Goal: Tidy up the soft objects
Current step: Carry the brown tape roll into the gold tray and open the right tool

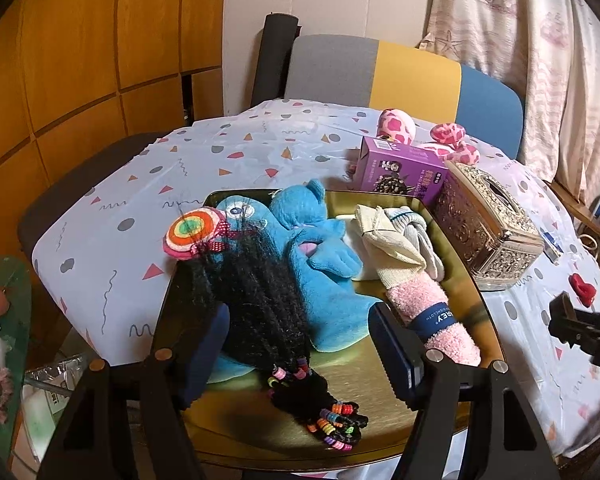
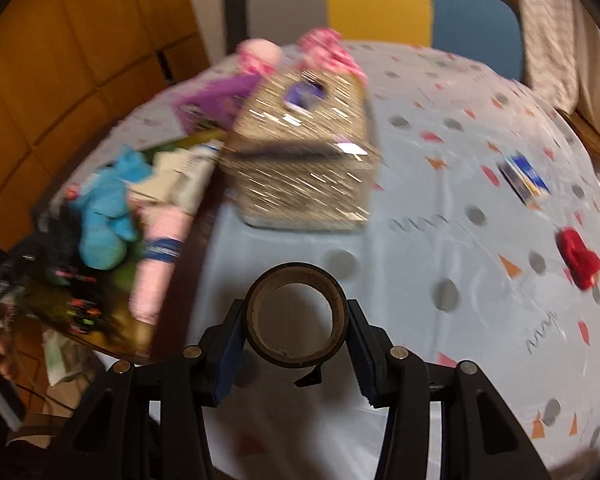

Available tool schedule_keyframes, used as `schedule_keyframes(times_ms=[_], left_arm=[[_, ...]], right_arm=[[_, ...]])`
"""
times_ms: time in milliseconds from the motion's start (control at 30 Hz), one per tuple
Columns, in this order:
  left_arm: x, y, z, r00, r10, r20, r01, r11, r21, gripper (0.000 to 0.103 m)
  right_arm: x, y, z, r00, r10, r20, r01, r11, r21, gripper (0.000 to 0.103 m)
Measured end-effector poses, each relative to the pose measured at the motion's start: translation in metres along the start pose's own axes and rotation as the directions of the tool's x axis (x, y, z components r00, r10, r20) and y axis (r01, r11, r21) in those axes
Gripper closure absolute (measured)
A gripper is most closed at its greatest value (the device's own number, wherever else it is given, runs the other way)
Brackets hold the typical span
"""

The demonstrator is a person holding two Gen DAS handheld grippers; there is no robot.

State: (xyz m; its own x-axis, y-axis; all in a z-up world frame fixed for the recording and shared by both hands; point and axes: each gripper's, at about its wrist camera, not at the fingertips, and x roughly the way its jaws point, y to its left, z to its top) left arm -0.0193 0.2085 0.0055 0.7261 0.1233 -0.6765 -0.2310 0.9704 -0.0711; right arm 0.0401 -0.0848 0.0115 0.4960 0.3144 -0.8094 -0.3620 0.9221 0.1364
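Left gripper (image 1: pixel 300 354) hovered over the gold tray (image 1: pixel 384 396), jaws spread and empty, straddling the black braided wig (image 1: pixel 256 280) beside the blue plush (image 1: pixel 312 256) and pink sock roll (image 1: pixel 432 312). Right gripper (image 2: pixel 296 344) pinched a brown tape roll (image 2: pixel 296 314); this non-soft item was best carried clear of the tray, towards the bare tablecloth (image 2: pixel 440 240) at three o'clock. Motion blur obscured the ornate tissue box (image 2: pixel 304 168) at twelve o'clock; the tray's near rim was cut off.
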Motion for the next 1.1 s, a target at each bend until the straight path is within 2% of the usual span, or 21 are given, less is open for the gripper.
schedule_keyframes(times_ms=[200,467,667,800,967,1033,1100], left_arm=[[-0.001,0.006,0.001,1.000,0.003,0.004,-0.003,1.000,-0.006,0.030],[-0.006,0.036,0.006,0.998,0.052,0.025,-0.049,0.996,-0.078,0.030],[-0.001,0.055,0.002,0.997,0.082,0.008,-0.081,0.990,-0.120,0.030],[0.000,0.054,0.000,0.997,0.078,0.004,-0.077,0.991,-0.110,0.030],[0.000,0.052,-0.002,0.997,0.074,0.003,-0.073,0.991,-0.111,0.027],[-0.001,0.051,-0.001,0.997,0.074,0.007,-0.073,0.991,-0.109,0.027],[-0.004,0.050,0.000,0.997,0.075,0.018,-0.072,0.992,-0.104,0.026]], right_arm=[[-0.003,0.062,0.017,0.994,0.111,0.025,-0.106,0.983,-0.149,0.055],[0.017,0.129,0.022,0.981,0.188,-0.040,-0.191,0.934,-0.301,0.055],[0.049,0.153,0.017,0.978,0.174,-0.118,-0.205,0.916,-0.346,0.054],[0.078,0.165,0.012,0.977,0.135,-0.165,-0.187,0.915,-0.358,0.054],[0.100,0.171,0.001,0.963,0.119,-0.240,-0.204,0.908,-0.367,0.054],[0.103,0.171,-0.002,0.960,0.123,-0.252,-0.209,0.912,-0.354,0.050],[0.099,0.167,-0.002,0.961,0.135,-0.239,-0.213,0.917,-0.338,0.040]])
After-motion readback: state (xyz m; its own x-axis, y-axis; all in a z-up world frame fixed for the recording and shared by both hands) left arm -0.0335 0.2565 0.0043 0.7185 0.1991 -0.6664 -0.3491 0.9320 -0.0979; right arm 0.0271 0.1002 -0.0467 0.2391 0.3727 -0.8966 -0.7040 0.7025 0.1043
